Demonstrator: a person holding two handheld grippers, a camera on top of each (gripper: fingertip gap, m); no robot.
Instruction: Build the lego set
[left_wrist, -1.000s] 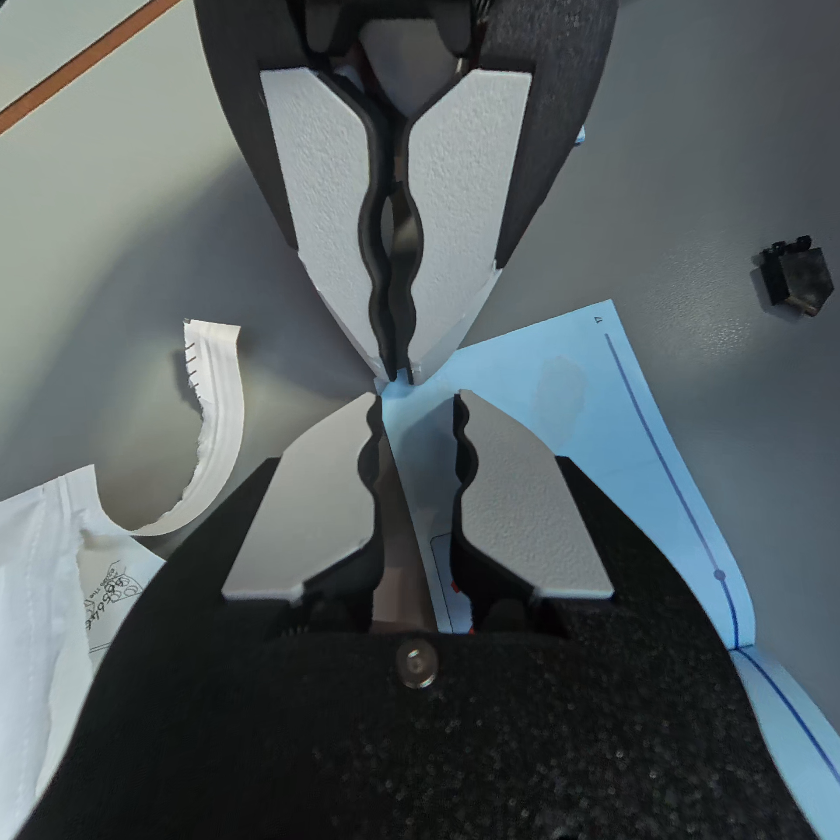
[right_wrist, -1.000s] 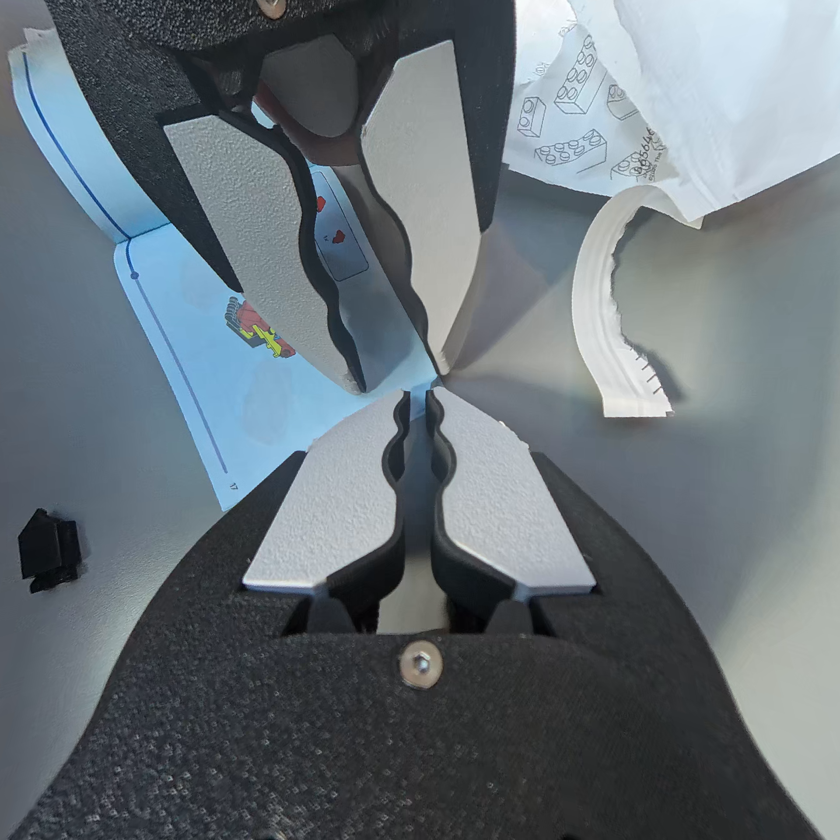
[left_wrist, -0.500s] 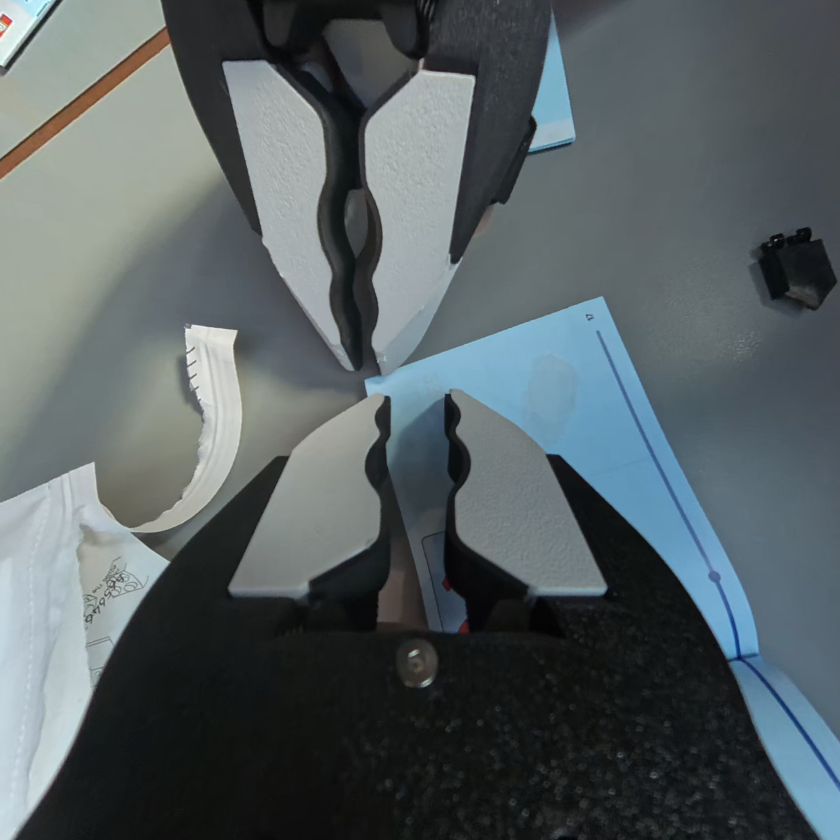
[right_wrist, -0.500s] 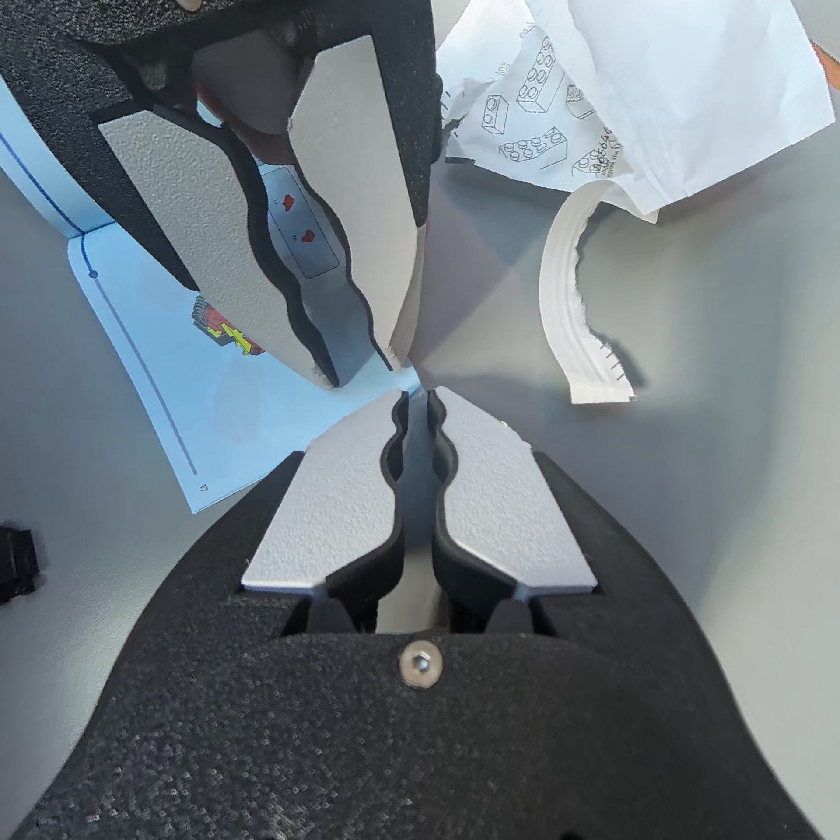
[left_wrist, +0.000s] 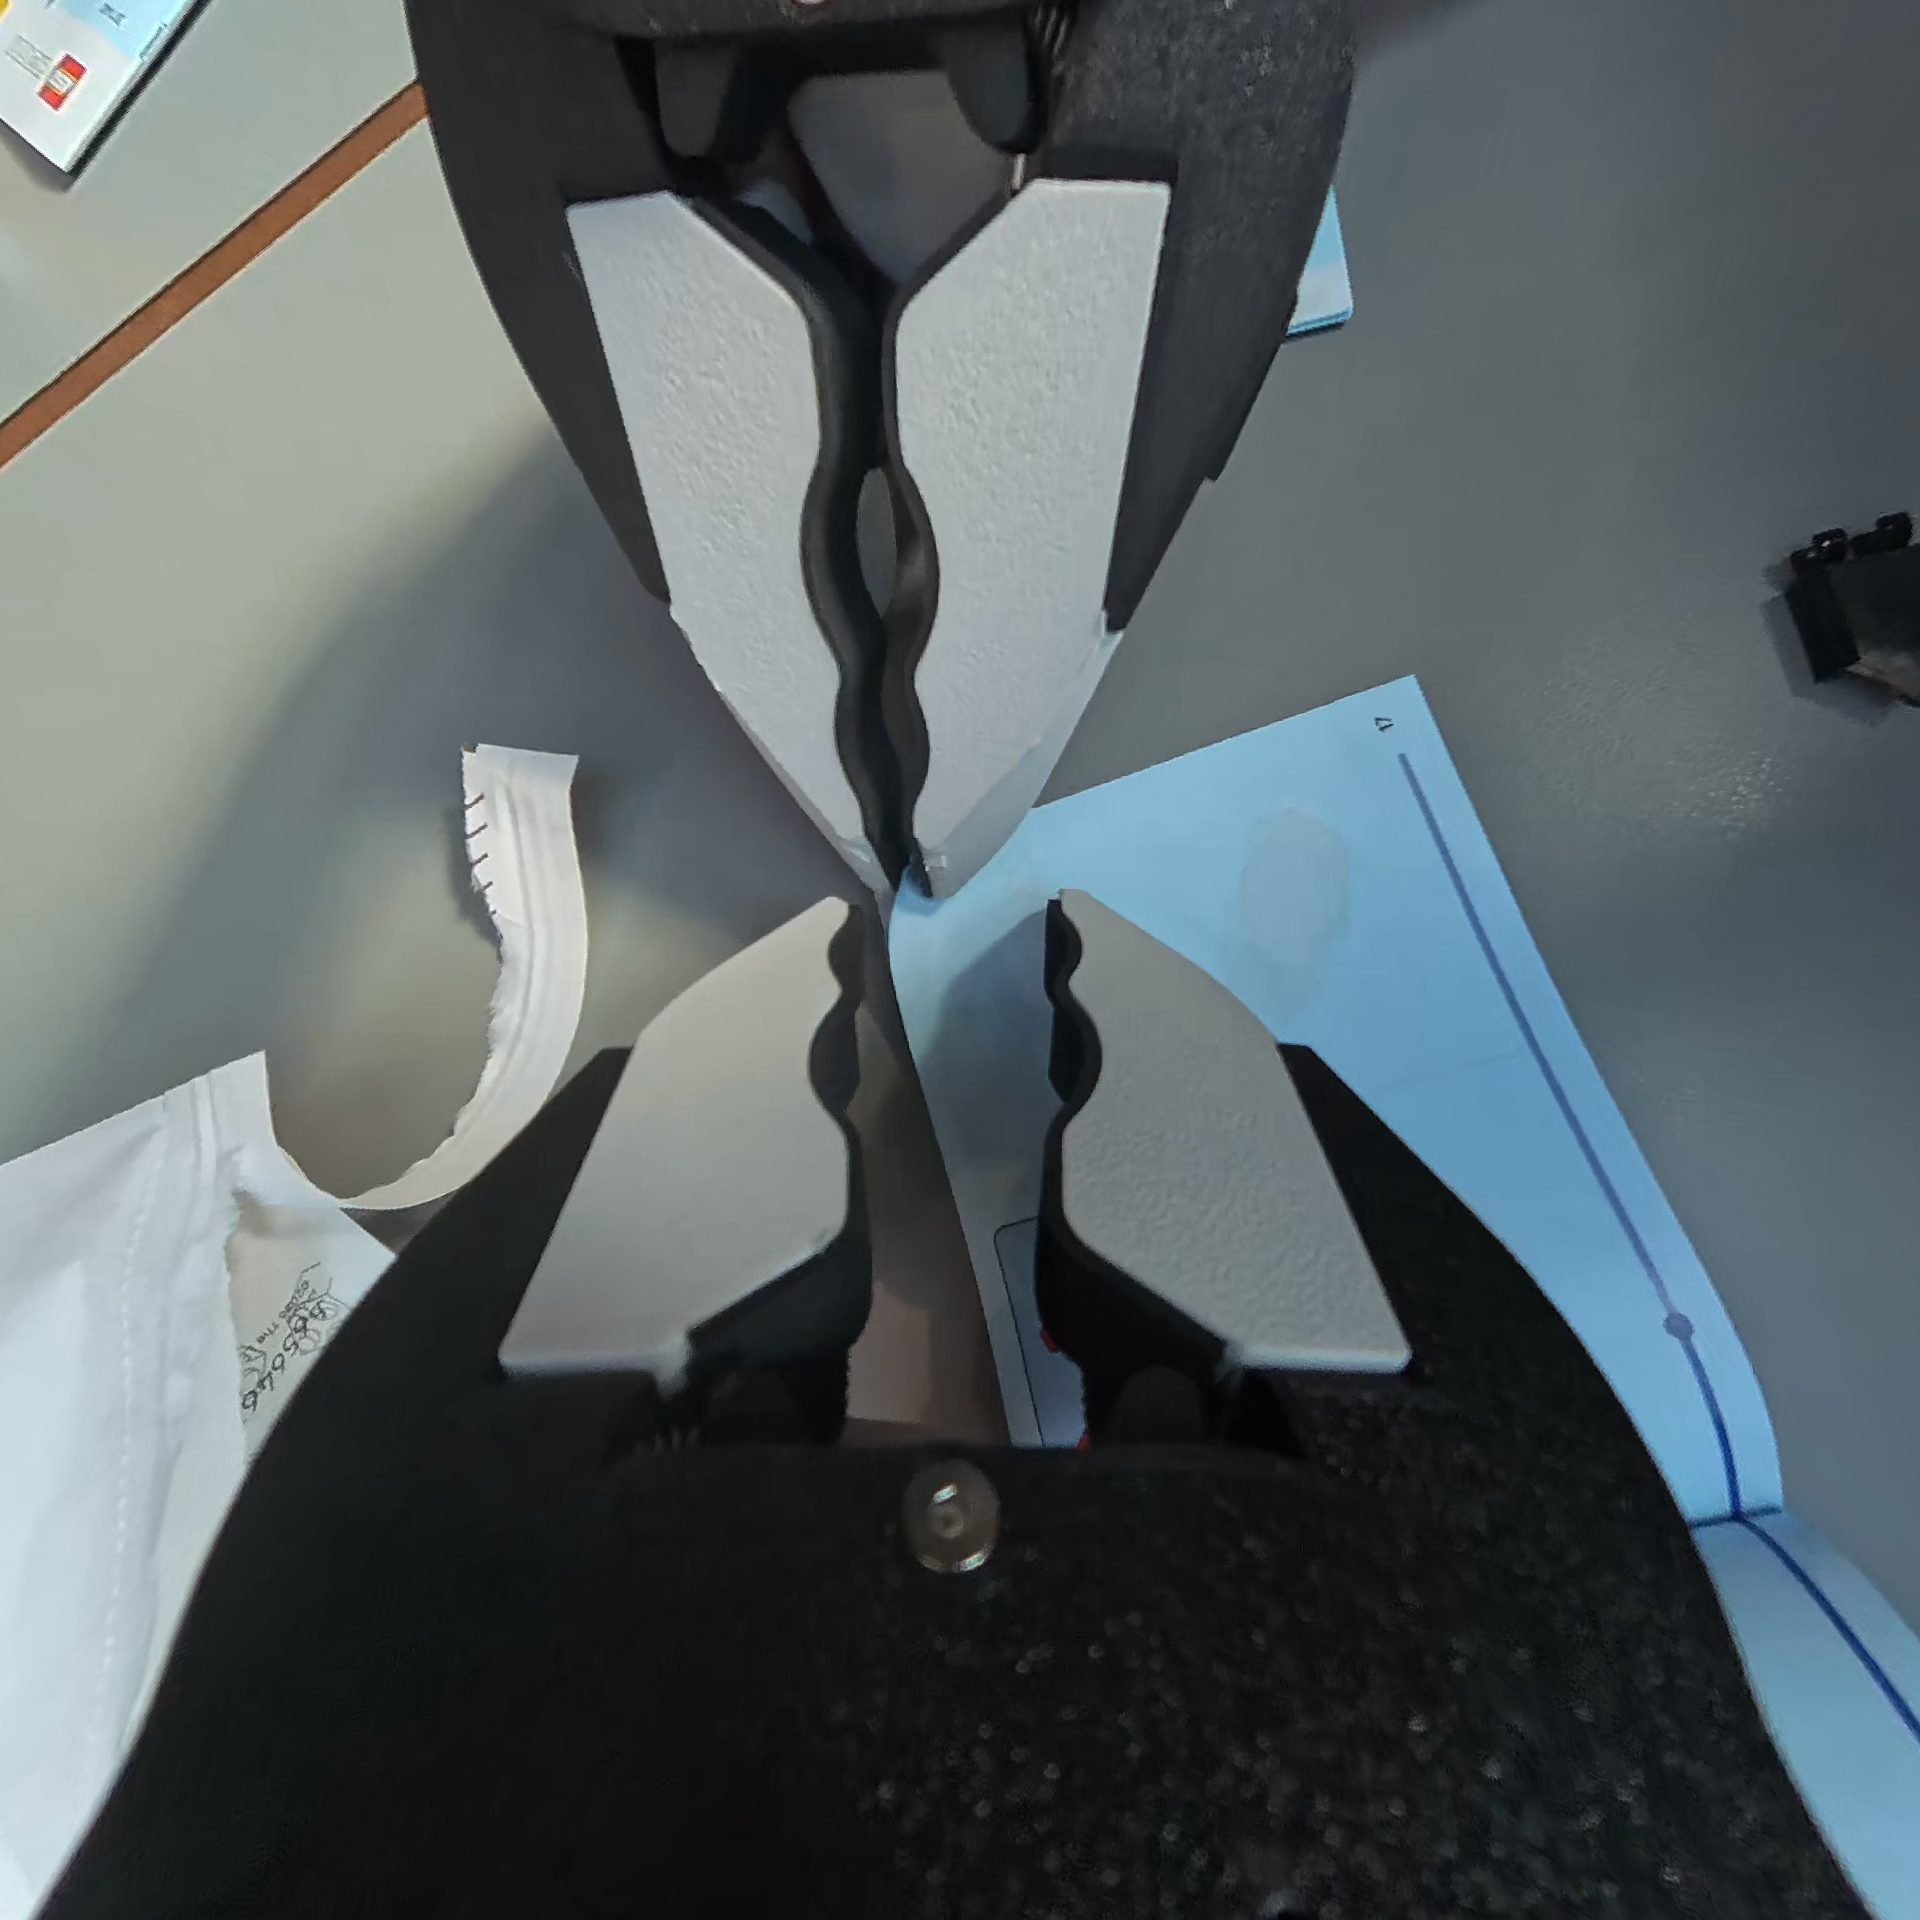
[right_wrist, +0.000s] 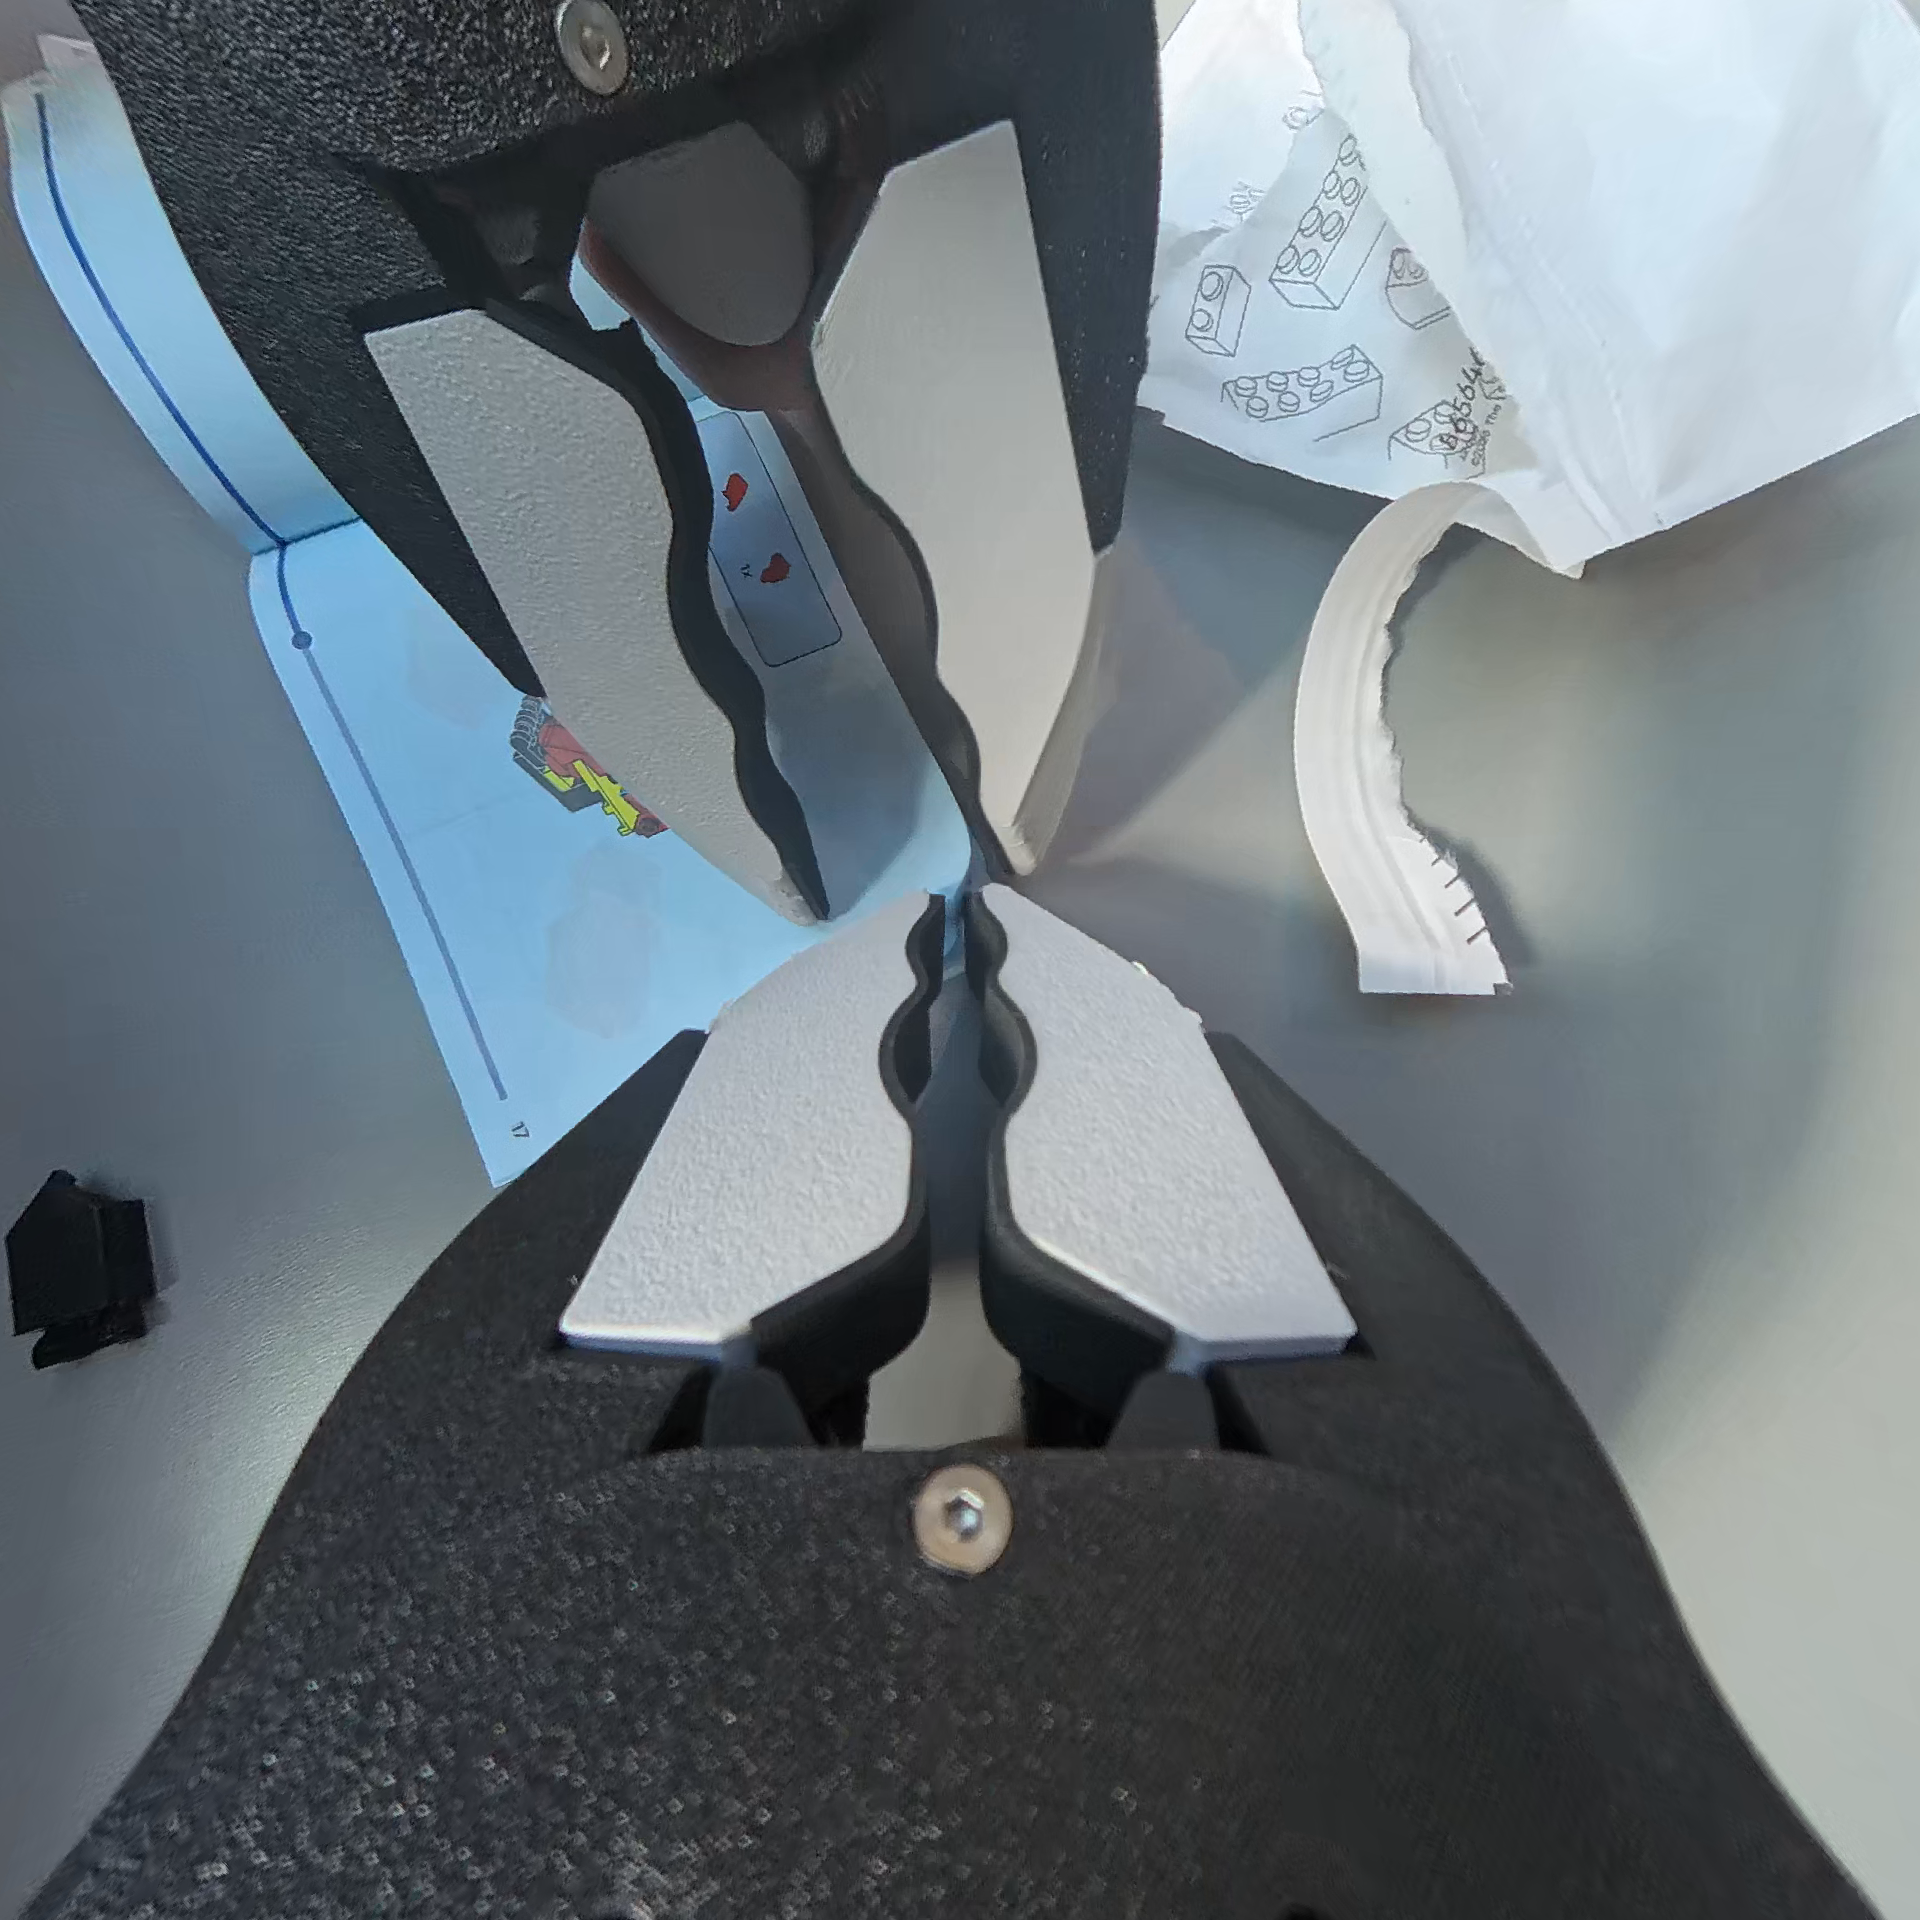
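Two hand-held grippers meet tip to tip over a smooth grey desk (left_wrist: 260, 582). Each has a rough, grainy black foam body and two flat, pale grey wedge-shaped fingers edged with wavy black rubber.

In the left wrist view, the left hand-held gripper (left_wrist: 951, 914) fills the 6 o'clock half, its fingers spread apart with a clear gap; a corner of a pale blue paper instruction booklet (left_wrist: 1299, 987) lies between them. At 12 o'clock the right hand-held gripper (left_wrist: 899, 868) points back toward it, fingers pressed together and pinching the very corner of a booklet page, which curls up slightly at the tips.

In the right wrist view, the right hand-held gripper (right_wrist: 956, 909) sits at 6 o'clock, clamped on that blue corner, with the left hand-held gripper (right_wrist: 914, 883) at 12 o'clock, its fingers apart.

The instruction booklet (right_wrist: 436, 852) spreads toward 9 o'clock, thin and matte, with a dark blue line along its margin and a small red and yellow drawing of the model.

One small black plastic lego piece (left_wrist: 1860, 613), blocky and angular, lies well apart at 3 o'clock in the left wrist view.

One torn white paper bag (left_wrist: 114, 1299), crinkled, printed with line drawings of bricks, lies at 8 o'clock, its curved torn strip (left_wrist: 530, 987) curling from it. One card (left_wrist: 73, 62) shows at 11 o'clock.
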